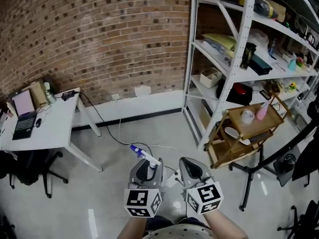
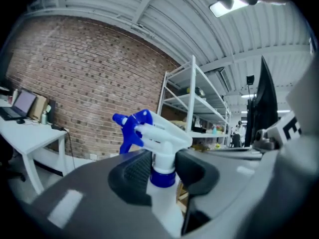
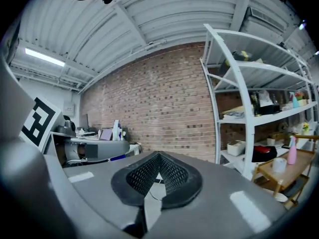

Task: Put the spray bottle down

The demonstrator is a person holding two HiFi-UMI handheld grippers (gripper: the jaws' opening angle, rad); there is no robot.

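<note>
A white spray bottle (image 1: 148, 158) with a blue nozzle and blue collar is clamped by its neck between the jaws of my left gripper (image 1: 148, 167), low in the middle of the head view and above the floor. In the left gripper view the spray bottle (image 2: 158, 133) stands upright between the two black pads, nozzle pointing left, with the left gripper (image 2: 162, 172) shut on the neck. My right gripper (image 1: 192, 169) is just to the right of it. Its pads meet at the tips with nothing held, as the right gripper (image 3: 158, 169) view shows.
A white desk (image 1: 47, 131) with a laptop stands at the left against the brick wall, a black chair (image 1: 30, 171) in front of it. White metal shelving (image 1: 239, 63) and a wooden cart (image 1: 244, 128) stand at the right. A cable (image 1: 107, 126) runs across the floor.
</note>
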